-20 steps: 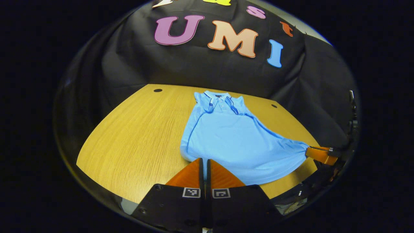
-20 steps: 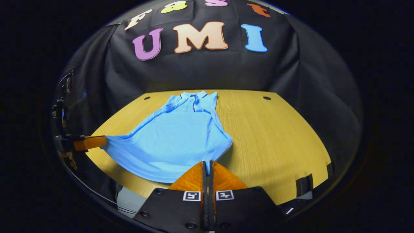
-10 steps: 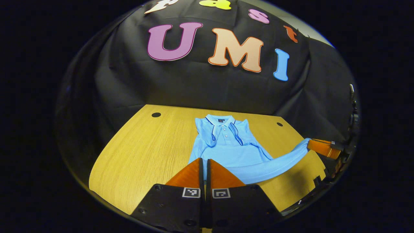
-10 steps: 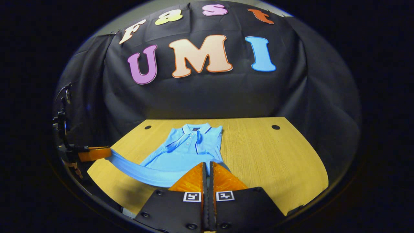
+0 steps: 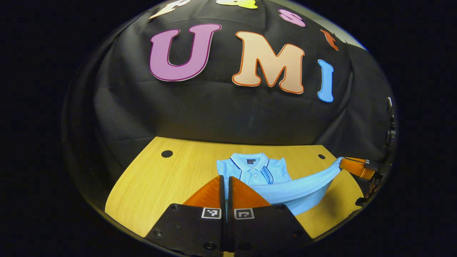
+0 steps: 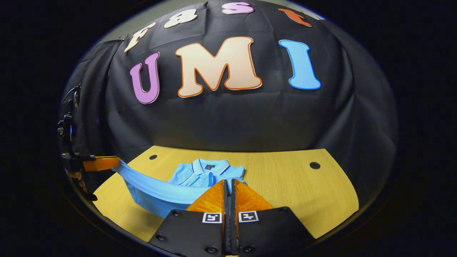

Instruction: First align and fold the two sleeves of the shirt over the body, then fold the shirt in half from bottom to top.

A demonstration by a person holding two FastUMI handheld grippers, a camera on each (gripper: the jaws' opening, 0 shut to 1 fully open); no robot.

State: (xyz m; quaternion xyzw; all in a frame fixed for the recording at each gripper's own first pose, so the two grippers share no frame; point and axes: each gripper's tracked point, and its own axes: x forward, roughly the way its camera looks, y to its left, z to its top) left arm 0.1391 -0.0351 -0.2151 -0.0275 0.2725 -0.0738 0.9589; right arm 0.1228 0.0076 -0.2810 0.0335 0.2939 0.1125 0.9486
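Note:
A light blue polo shirt (image 5: 296, 191) (image 6: 157, 192) lies on the wooden table with its collar (image 5: 250, 161) (image 6: 205, 167) toward the far wall. Its bottom hem is lifted off the table and stretched as a band between the two grippers, hanging over the lower body. My left gripper (image 5: 225, 180) is shut on one hem corner. My right gripper (image 6: 228, 184) is shut on the other corner. In the left gripper view the right gripper (image 5: 351, 167) holds its corner at the far right. In the right gripper view the left gripper (image 6: 103, 163) holds the hem at the far left.
The wooden table (image 5: 160, 182) (image 6: 296, 189) has small dark round holes (image 5: 166, 154) (image 6: 314, 165) near its far corners. Black cloth closes the booth just behind the table. Bare tabletop lies to each side of the shirt.
Both grippers have carried the lifted hem forward toward the collar. The hem band now hangs close to the collar, and less of the shirt body shows beyond it.

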